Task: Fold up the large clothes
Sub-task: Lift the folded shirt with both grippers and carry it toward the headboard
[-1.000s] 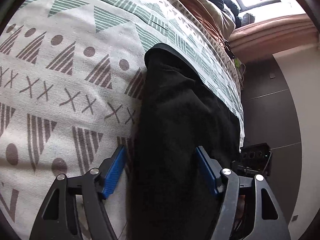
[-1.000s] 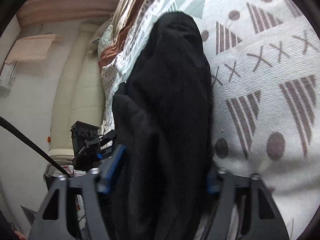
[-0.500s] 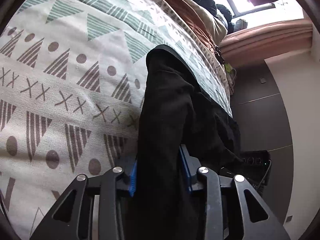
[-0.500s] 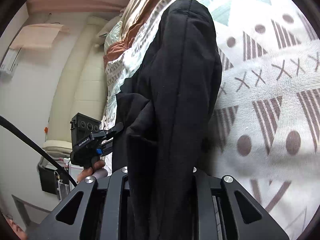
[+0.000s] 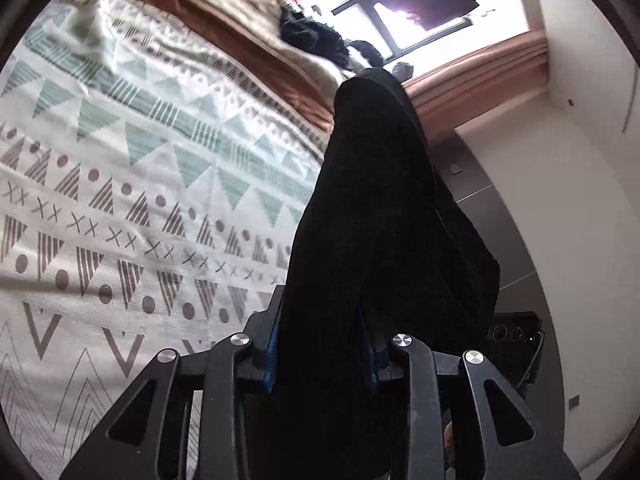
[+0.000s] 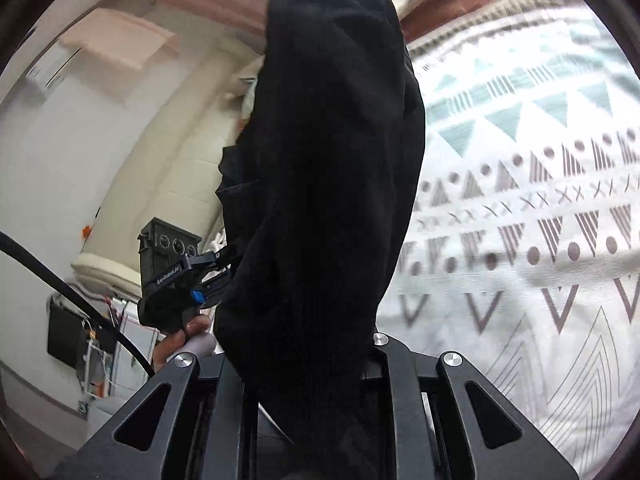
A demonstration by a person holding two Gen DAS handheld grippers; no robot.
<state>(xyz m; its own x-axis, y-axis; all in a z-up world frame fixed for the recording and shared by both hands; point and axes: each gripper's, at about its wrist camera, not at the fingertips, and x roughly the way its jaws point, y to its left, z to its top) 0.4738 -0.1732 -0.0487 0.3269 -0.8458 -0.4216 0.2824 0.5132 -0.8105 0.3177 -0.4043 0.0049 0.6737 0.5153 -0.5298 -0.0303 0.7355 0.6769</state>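
Note:
A large black garment (image 5: 380, 200) hangs bunched between both grippers, lifted off the patterned bedspread (image 5: 140, 200). My left gripper (image 5: 322, 344) is shut on one end of it, its blue pads (image 5: 271, 354) pressing into the thick cloth. In the right wrist view the same garment (image 6: 332, 140) fills the middle, and my right gripper (image 6: 304, 360) is shut on it with the fingertips buried in the fabric. To its left the left gripper (image 6: 188, 280) shows side on, with a person's hand (image 6: 188, 336) on its handle. The garment's lower part is hidden behind the folds.
The bedspread (image 6: 520, 240) stretches out to the side of the garment. A brown and beige blanket (image 5: 224, 28) and a dark pile of clothes (image 5: 316, 36) lie at the bed's far end under a window (image 5: 404, 4). A black cable (image 6: 68, 284) crosses at the left.
Both grippers closed on the black garment, which lay between open jaws a second ago, and have lifted it up off the bedspread. More of the room and window now shows.

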